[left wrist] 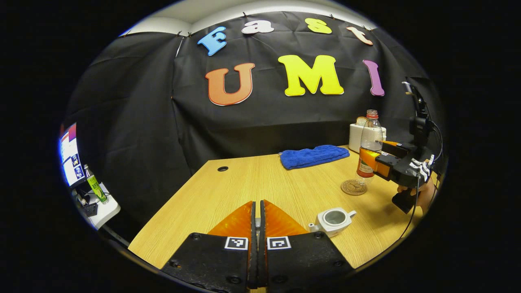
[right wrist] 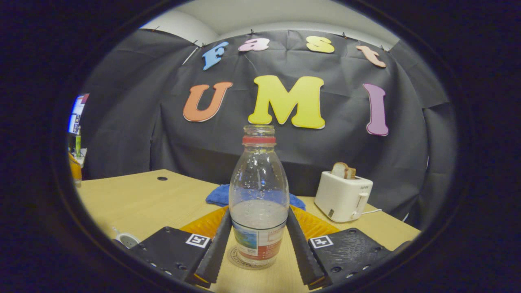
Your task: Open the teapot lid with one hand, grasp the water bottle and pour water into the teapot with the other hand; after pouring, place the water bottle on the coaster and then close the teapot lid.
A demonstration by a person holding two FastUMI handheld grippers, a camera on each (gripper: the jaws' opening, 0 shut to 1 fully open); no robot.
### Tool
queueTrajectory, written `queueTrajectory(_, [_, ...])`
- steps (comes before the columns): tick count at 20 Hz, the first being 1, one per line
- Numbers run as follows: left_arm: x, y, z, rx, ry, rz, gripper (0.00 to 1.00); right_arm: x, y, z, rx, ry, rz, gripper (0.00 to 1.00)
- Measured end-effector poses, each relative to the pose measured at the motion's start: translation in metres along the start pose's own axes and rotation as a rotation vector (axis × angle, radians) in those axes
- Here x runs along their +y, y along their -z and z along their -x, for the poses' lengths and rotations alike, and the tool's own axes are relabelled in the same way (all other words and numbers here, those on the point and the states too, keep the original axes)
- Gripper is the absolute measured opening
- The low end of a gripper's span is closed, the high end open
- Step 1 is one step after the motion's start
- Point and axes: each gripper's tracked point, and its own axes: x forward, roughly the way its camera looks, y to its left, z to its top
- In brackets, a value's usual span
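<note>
Right gripper view: our right tool (right wrist: 258,248) grips the water bottle (right wrist: 259,203) standing on the coaster (right wrist: 238,260); left tool (left wrist: 257,228) clenched, apparently pinching something. Teapot (left wrist: 333,220) open; careless release could topple the bottle.

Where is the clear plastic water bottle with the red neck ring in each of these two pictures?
Left gripper view: the clear plastic water bottle stands far right, above the round brown coaster, held by the right gripper.
Right gripper view: bottle at centre, between that gripper's fingers.
Shared landmark: the blue folded towel behind the bottle.
</note>
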Motion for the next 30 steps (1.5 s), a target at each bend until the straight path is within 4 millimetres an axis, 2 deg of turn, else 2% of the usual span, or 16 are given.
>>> queueTrajectory(3, [-0.003,0.001,-0.001,0.004,0.002,0.0,0.03,0.005,0.008,-0.006,0.022,-0.009,-0.005,0.76])
queueTrajectory(4, [-0.003,0.002,-0.002,0.006,0.002,-0.001,0.03,0.005,0.008,-0.007,0.025,-0.007,-0.011,0.74])
queueTrajectory(9, [-0.003,0.009,-0.007,0.028,-0.005,0.001,0.03,0.0,0.02,-0.015,0.063,0.006,-0.032,0.75])
queueTrajectory(10, [-0.003,0.009,-0.008,0.03,-0.005,0.002,0.03,-0.001,0.021,-0.016,0.062,0.006,-0.036,0.74])
queueTrajectory(16, [-0.006,0.006,-0.005,0.023,0.001,0.0,0.03,0.003,0.019,-0.017,0.062,-0.001,-0.032,0.8])
queueTrajectory(17, [-0.006,0.007,-0.006,0.023,0.002,-0.001,0.03,0.003,0.02,-0.017,0.063,-0.003,-0.029,0.77])
queueTrajectory(19, [-0.006,0.008,-0.006,0.025,0.001,-0.003,0.03,0.004,0.021,-0.017,0.07,-0.004,-0.019,0.85])
queueTrajectory(21, [-0.006,0.009,-0.006,0.025,0.0,-0.001,0.03,0.002,0.02,-0.018,0.066,0.005,-0.009,0.86])
queueTrajectory(23, [-0.006,0.007,-0.006,0.025,-0.001,-0.001,0.03,0.001,0.019,-0.017,0.063,0.007,-0.011,0.94])
queueTrajectory(26, [-0.006,0.008,-0.006,0.024,-0.002,-0.002,0.03,0.002,0.014,-0.015,0.05,0.004,-0.018,0.87])
queueTrajectory(27, [-0.007,0.007,-0.006,0.023,-0.001,-0.002,0.03,0.001,0.011,-0.013,0.039,0.003,-0.019,0.96])
queueTrajectory(30, [-0.011,0.005,-0.006,0.016,0.014,0.001,0.03,-0.005,-0.002,-0.006,0.003,0.01,-0.027,0.95])
